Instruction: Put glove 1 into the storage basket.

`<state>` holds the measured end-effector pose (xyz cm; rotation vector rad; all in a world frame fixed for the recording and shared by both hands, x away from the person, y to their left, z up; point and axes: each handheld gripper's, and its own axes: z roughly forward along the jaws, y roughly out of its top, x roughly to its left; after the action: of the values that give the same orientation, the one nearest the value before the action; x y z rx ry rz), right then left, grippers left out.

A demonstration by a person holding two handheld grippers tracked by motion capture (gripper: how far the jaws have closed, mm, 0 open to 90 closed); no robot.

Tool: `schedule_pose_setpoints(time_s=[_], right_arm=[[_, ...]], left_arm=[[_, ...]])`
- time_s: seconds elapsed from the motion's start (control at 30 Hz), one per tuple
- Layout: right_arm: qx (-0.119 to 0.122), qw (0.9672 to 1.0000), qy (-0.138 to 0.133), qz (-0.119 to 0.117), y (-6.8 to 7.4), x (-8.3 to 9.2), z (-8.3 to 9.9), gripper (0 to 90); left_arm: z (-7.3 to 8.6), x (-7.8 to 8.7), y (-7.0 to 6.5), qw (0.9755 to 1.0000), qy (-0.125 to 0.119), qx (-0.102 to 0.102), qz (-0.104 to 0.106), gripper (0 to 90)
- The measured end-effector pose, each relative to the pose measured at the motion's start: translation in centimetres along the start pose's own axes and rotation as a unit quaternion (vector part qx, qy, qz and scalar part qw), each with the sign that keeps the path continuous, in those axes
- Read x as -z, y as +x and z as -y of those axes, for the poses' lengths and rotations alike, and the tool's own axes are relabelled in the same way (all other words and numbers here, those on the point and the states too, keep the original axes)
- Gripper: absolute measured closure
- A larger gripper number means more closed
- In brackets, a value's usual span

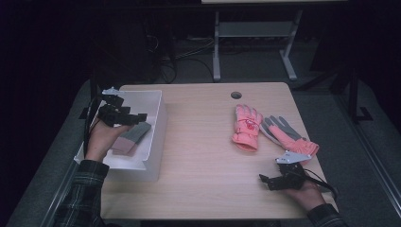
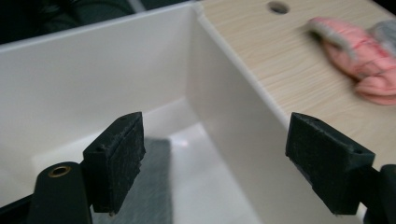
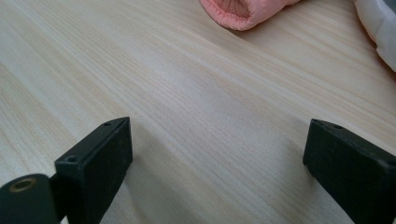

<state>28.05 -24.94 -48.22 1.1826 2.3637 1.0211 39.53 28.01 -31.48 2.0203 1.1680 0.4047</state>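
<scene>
Two pink gloves lie on the right half of the wooden table: one (image 1: 247, 126) with its pink back up, the other (image 1: 287, 134) palm up and grey. A white bin (image 1: 156, 124) stands at the table's left edge, and a grey-and-pink glove (image 1: 131, 138) lies inside it. My left gripper (image 1: 137, 117) hovers over the bin, open and holding nothing; its own view shows the bin wall (image 2: 224, 112) and the grey glove (image 2: 154, 182) below. My right gripper (image 1: 264, 179) rests low near the front right of the table, open and holding nothing, with a pink cuff (image 3: 240, 9) ahead of it.
A round cable hole (image 1: 236, 95) sits near the table's far edge. Bare wood (image 1: 203, 151) spans the middle between bin and gloves. Beyond the table stand a metal desk frame (image 1: 216, 47) and cables on a dark floor.
</scene>
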Motion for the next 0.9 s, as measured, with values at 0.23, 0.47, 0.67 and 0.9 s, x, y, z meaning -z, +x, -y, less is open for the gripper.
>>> schedule_pose_setpoints(time_s=[0.23, 0.47, 0.67, 0.9], right_arm=[[0.000, 1.0000, 0.000, 0.000, 0.0, 0.0, 0.0, 7.4], [0.000, 1.0000, 0.000, 0.000, 0.0, 0.0, 0.0, 7.4], [-0.001, 1.0000, 0.000, 0.000, 0.0, 0.0, 0.0, 7.4], [-0.001, 1.0000, 0.000, 0.000, 0.0, 0.0, 0.0, 7.4]], left_arm=[[-1.6, 0.3, -3.1, 0.9984, -0.009, -0.039, 0.041, 17.2], [-2.5, -0.1, -6.9, 0.9935, -0.015, -0.071, 0.088, 17.0], [-2.7, -1.2, -10.0, 0.9884, -0.014, -0.093, 0.120, 17.0], [-2.2, -2.8, -12.9, 0.9826, -0.002, -0.116, 0.145, 17.1]])
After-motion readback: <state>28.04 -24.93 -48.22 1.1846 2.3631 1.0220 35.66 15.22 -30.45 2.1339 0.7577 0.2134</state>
